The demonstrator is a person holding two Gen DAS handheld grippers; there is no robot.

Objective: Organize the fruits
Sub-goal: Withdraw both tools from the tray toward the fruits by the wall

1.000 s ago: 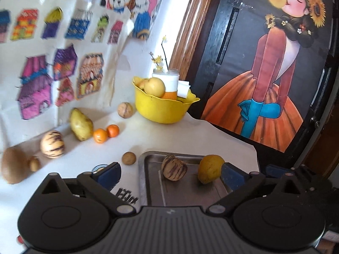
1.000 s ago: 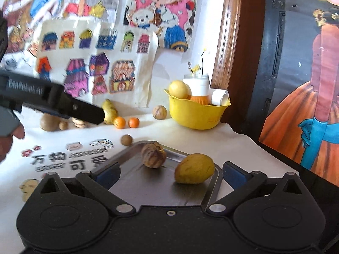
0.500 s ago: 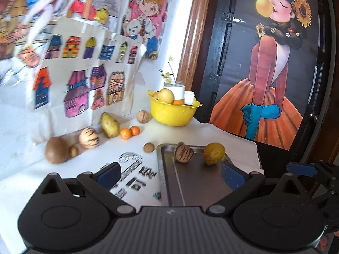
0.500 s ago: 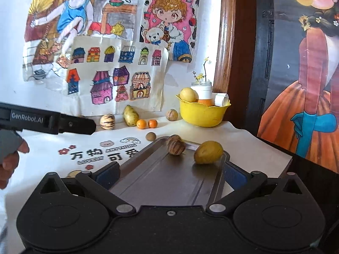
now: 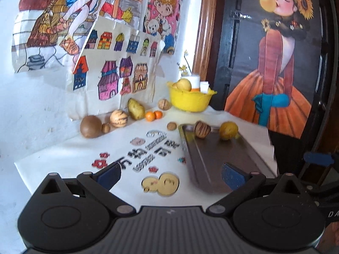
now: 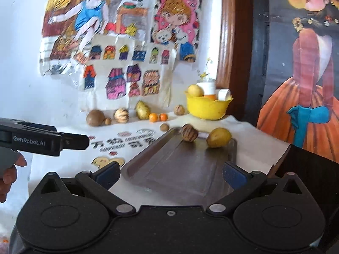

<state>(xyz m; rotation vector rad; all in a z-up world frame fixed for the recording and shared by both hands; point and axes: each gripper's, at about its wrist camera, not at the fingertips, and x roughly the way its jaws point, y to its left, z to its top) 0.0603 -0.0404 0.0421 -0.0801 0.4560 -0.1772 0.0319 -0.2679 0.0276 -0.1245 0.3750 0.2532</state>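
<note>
Both your claws, left (image 5: 170, 174) and right (image 6: 170, 172), are spread apart and hold nothing. The tray (image 6: 169, 165) lies just ahead of them with a striped fruit (image 6: 189, 132) and a lemon (image 6: 218, 137) at its far end. The loose fruits (image 5: 118, 118) sit well ahead to your left by the wall. Reach level, straddle one fruit fully, then close gently so it doesn't roll.

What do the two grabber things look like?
Both are black plastic. Each has two round knobs, two angled arms with silver rivets and blue pads on the fingertips. The left gripper, seen from the side, says GenRobot.AI in white. A bare hand with a grey cuff holds it.
</note>
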